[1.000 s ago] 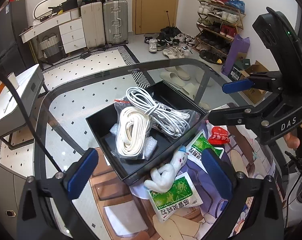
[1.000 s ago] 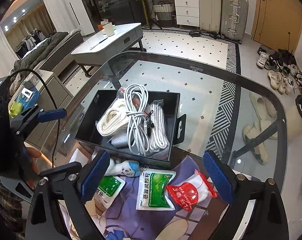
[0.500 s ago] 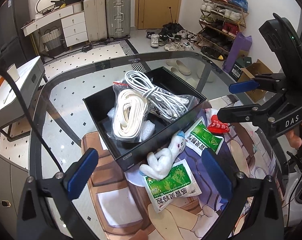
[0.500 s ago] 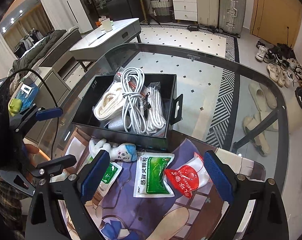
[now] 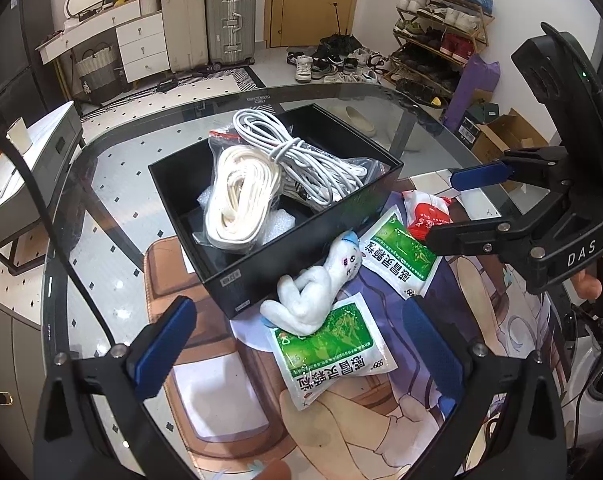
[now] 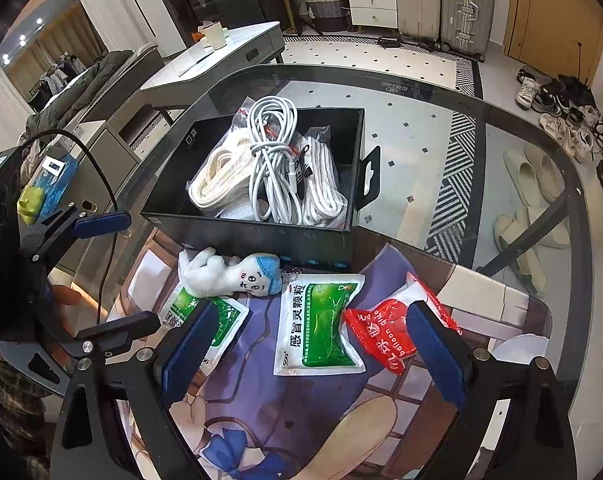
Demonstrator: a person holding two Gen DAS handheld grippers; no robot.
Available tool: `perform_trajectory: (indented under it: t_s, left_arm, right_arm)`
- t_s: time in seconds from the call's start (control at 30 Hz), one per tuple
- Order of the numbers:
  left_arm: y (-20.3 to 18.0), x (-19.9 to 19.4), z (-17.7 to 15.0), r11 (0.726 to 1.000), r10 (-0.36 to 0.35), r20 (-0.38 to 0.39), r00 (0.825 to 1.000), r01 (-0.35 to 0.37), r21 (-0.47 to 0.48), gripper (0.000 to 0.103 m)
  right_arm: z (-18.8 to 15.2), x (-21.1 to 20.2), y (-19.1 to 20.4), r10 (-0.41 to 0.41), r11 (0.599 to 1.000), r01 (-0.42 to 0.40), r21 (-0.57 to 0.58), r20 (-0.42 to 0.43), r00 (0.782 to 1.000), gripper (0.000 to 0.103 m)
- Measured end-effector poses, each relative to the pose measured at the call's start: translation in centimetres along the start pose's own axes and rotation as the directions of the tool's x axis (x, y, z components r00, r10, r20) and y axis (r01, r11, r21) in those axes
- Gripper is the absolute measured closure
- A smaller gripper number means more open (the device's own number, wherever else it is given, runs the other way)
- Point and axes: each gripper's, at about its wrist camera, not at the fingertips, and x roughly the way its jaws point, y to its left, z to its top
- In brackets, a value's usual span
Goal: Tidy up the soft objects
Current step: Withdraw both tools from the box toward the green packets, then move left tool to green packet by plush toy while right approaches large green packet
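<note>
Black box (image 5: 301, 256): on the glass table (image 5: 113, 208), holding bagged white cords (image 5: 241, 196).
Plush toy (image 5: 317, 284): touching the box's near wall.
Green packets (image 5: 333, 352): one under the toy, one right of the box.
Left gripper (image 5: 297, 340): gaping, empty, near the box.

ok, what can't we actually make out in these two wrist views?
- Floor of the black box: both views, covered by cable bundles.
- Left green sachet: right wrist view, partly behind that gripper's finger and the plush toy.
- Red packet: left wrist view, partly behind the right gripper.
- Box labels: too small.
</note>
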Motion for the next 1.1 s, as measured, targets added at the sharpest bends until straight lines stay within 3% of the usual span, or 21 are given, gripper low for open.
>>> perform_trajectory:
  t_s: [1.1]
  left_arm:
    - [-0.6, 3.8, -2.8, 0.998, -0.028, -0.097, 0.995, 0.022, -0.058, 0.000]
  right_arm:
    - [-3.8, 3.9, 0.3, 0.035, 0.999, -0.034, 0.014, -0.082, 0.996, 0.007]
